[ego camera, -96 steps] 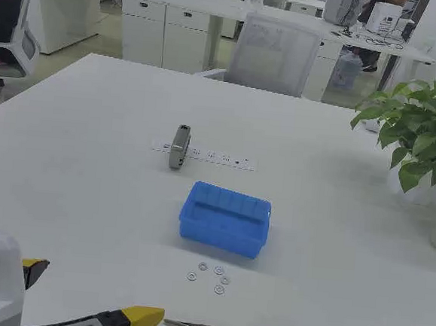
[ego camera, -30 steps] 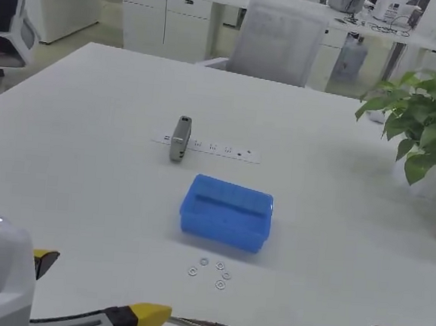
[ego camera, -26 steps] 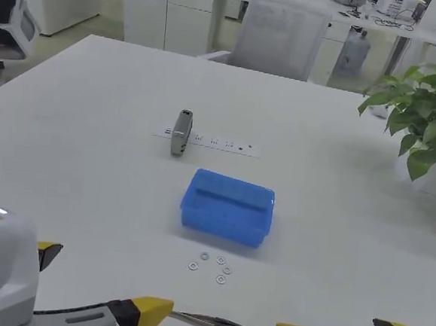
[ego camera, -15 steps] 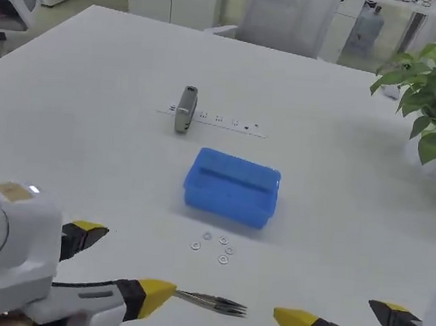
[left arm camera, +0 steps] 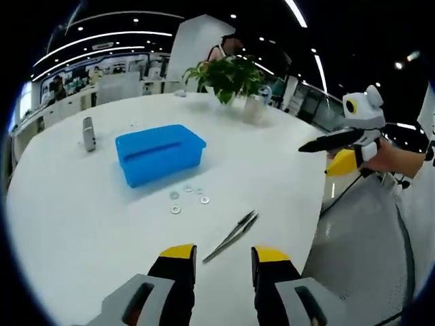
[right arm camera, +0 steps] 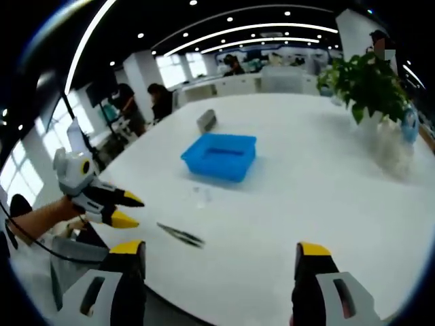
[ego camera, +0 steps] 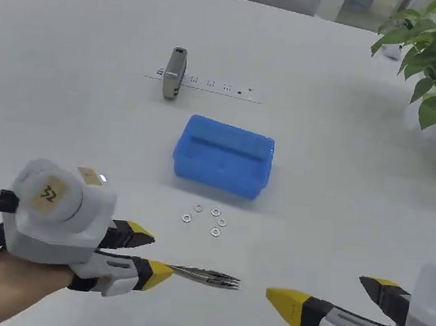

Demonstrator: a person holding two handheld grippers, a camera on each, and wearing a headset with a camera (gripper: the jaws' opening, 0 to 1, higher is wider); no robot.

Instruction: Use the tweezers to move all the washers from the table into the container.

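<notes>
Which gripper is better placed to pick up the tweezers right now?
Left. The left gripper, jaws open, faces the tweezers lying just ahead of it; the right gripper, also open, sits farther off to the side.

An open-plan office: a long white table (ego camera: 340, 142) with a power strip (ego camera: 209, 84), potted plant (ego camera: 427, 43), ceiling light strips (right arm camera: 245, 28).

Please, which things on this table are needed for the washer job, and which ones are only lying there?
For the job:
tweezers, lying on the table
washers, loose beside the container
blue container
left gripper and right gripper, both open

Only lying about:
power strip
grey block at its end
potted plant
</notes>
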